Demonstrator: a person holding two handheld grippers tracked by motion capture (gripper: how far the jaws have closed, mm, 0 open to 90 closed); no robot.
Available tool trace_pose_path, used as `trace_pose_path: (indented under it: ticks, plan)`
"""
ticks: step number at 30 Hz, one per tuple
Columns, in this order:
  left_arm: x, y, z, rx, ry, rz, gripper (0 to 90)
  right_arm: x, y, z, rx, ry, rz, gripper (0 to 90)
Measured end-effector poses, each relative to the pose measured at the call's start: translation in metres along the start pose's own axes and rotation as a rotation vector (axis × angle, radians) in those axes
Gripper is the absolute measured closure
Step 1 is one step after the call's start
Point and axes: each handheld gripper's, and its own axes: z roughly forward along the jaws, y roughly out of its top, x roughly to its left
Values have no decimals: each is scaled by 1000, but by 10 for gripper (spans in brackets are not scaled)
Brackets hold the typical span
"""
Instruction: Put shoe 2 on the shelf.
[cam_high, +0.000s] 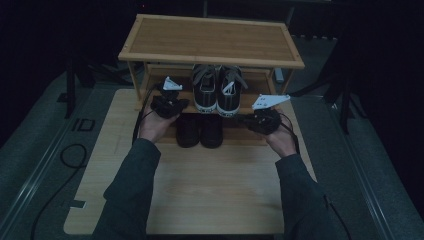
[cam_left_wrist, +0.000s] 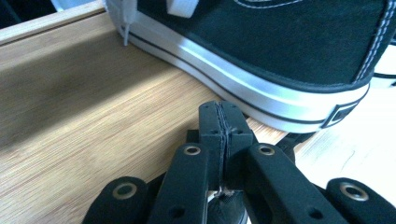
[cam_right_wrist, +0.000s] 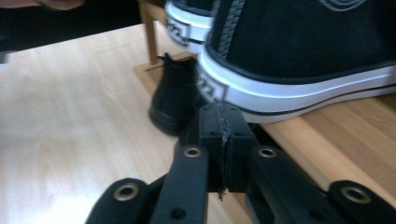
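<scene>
**Entry: pair of sneakers on the rack's middle shelf, both grippers at the heels**

Item: two black canvas sneakers (cam_high: 216, 90) with white soles, side by side on the middle shelf (cam_left_wrist: 84, 116) of a wooden shoe rack (cam_high: 210, 40), heels at the shelf's front edge. A pair of black shoes (cam_high: 199, 131) sits below them, at the rack's bottom front edge, on the table (cam_high: 200, 190).

Tools: my left gripper (cam_high: 169, 106) is at the left sneaker's outer side, my right gripper (cam_high: 264, 120) at the right sneaker's outer side. In each gripper view the jaws are pressed flat together with nothing between them. The left tips sit just beside the white sole (cam_left_wrist: 261, 100) near the heel; whether they touch it I cannot tell. The right tips sit just below the other heel (cam_right_wrist: 243, 100), over the shelf's front edge.

Handling notes, my judgement:
- With both tools closed, I read the step as nudging the pair square on the shelf.
- I would press on the rubber sole band, not the soft canvas, so the shoe slides without tipping.
- Push evenly from both sides, keeping the heels level with the front edge.
- Keep the right tips clear of the black shoes underneath.
</scene>
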Motion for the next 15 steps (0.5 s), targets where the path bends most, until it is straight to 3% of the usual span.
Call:
trace_pose_path:
  ticks: [2, 6, 15]
  plan:
    - [2, 0, -1, 2, -16, -22, 899, -2, 1, 2, 4, -23, 12, 900]
    - [5, 0, -1, 7, -34, -32, 900, -4, 1, 3, 2, -14, 19, 900]
    - [4, 3, 0, 30, -24, -29, 900, -6, 0, 4, -10, -14, 34, 900]
